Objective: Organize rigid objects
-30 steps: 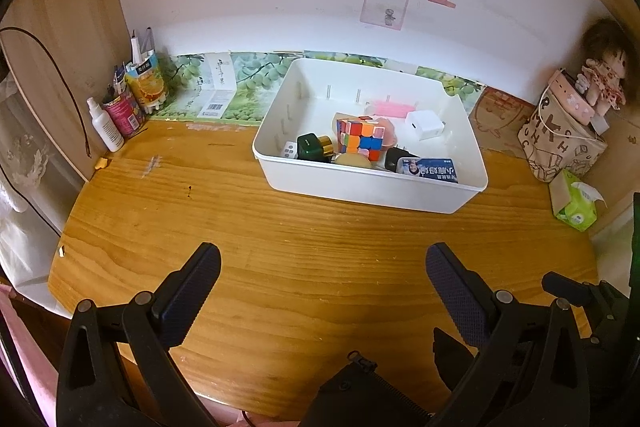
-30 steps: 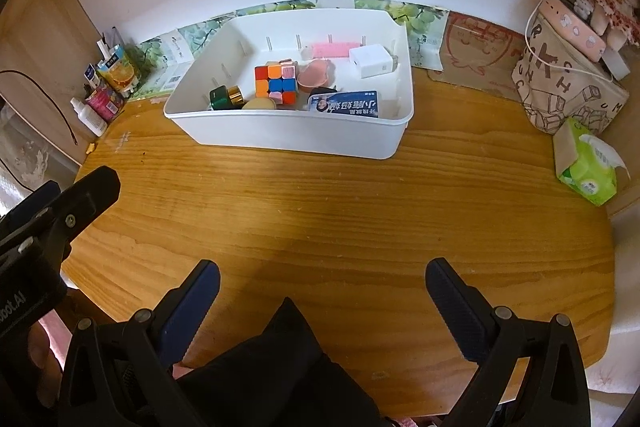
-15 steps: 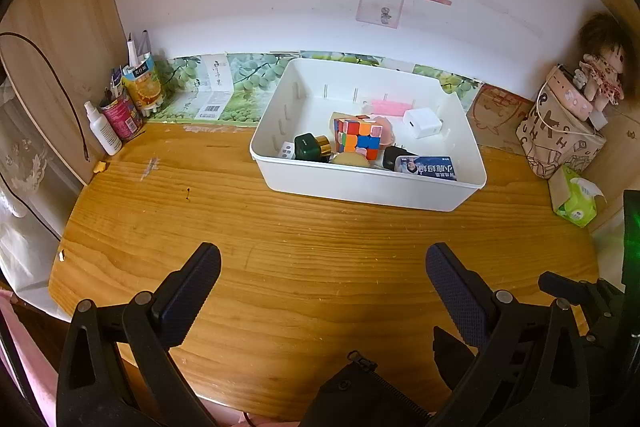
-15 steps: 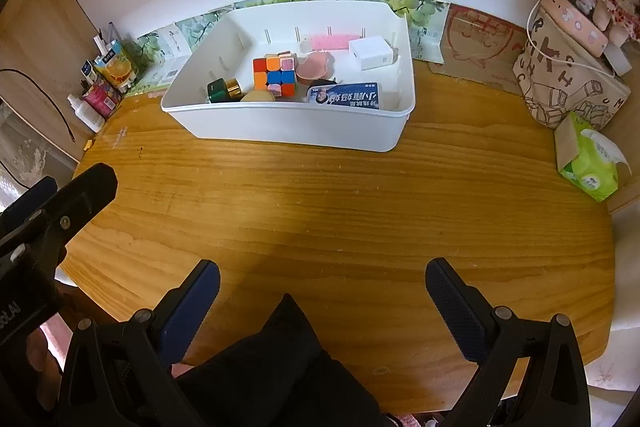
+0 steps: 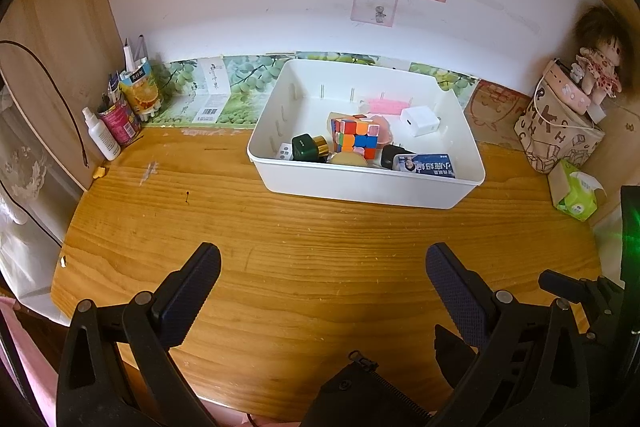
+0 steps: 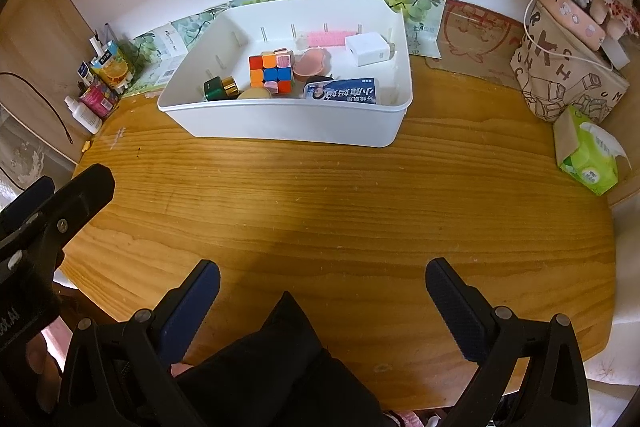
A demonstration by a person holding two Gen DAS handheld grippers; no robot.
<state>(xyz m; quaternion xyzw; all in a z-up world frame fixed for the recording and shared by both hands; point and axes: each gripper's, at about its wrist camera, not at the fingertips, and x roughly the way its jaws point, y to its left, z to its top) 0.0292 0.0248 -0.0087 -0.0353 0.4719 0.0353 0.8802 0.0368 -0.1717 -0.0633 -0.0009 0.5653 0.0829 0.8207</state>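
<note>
A white plastic bin (image 5: 360, 183) (image 6: 288, 123) stands at the back of the wooden table (image 5: 280, 267). Inside it lie a colourful puzzle cube (image 5: 355, 138) (image 6: 270, 73), a dark green bottle with a gold cap (image 5: 309, 147) (image 6: 219, 87), a white charger block (image 5: 419, 121) (image 6: 368, 49), a blue box (image 5: 426, 166) (image 6: 342, 91), a pink item (image 5: 386, 105) and a small die (image 5: 285, 151). My left gripper (image 5: 322, 267) is open and empty near the front edge. My right gripper (image 6: 322, 281) is open too, holding nothing.
Bottles and a juice carton (image 5: 120, 103) crowd the back left corner. A patterned bag with a doll (image 5: 560, 123) (image 6: 568, 59) and a green tissue pack (image 5: 576, 193) (image 6: 588, 157) sit at the right. Dark clothing (image 6: 280, 367) lies below the table edge.
Both grippers have drawn back and risen slightly, so the bin looks a little farther away. Nothing in the bin has moved and both stay open.
</note>
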